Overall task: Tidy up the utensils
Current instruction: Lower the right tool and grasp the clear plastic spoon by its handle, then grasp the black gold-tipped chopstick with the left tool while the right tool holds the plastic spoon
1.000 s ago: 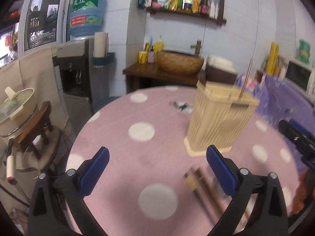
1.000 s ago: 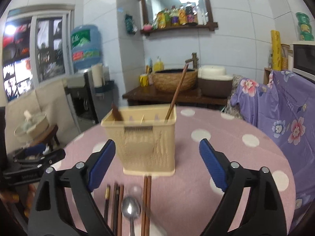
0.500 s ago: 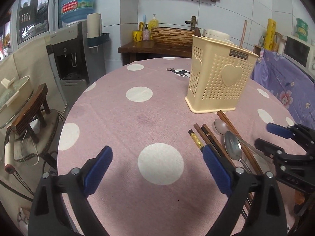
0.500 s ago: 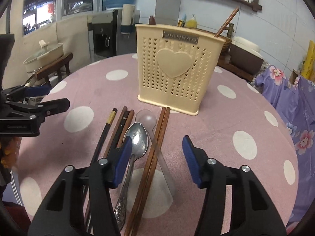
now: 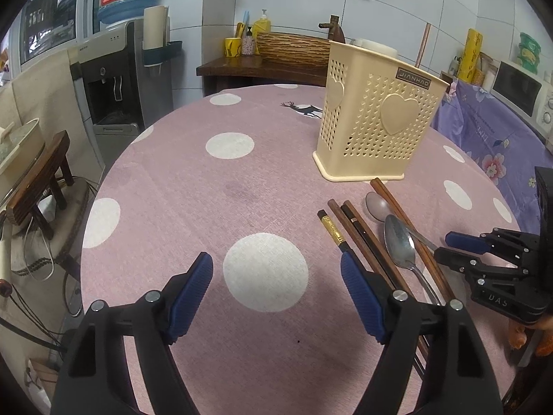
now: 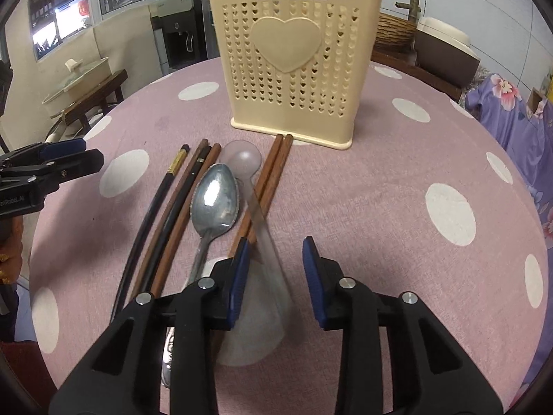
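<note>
A cream perforated utensil holder (image 5: pixel 376 128) (image 6: pixel 293 58) stands on the pink dotted tablecloth (image 5: pixel 207 190) with one brown chopstick (image 5: pixel 423 45) upright in it. In front of it lie a black gold-banded chopstick (image 6: pixel 162 193), more dark and brown chopsticks (image 6: pixel 193 186), a metal spoon (image 6: pixel 216 200), a clear plastic spoon (image 6: pixel 243 160) and a brown chopstick pair (image 6: pixel 273 166). My right gripper (image 6: pixel 275 252) is low over the clear spoon's handle, jaws closing, pads not touching it. My left gripper (image 5: pixel 275 266) is closing over a white dot, nothing between its jaws.
A water dispenser (image 5: pixel 128 69) and a wooden stool (image 5: pixel 34 173) bearing a pot stand left of the table. A purple floral cloth (image 5: pixel 490 138) covers furniture on the right. Behind is a wooden counter (image 5: pixel 262 65) with a basket sink.
Both grippers have dropped toward the table and tilted down. The right jaws have narrowed a lot around the clear spoon's handle. The left jaws have narrowed slightly.
</note>
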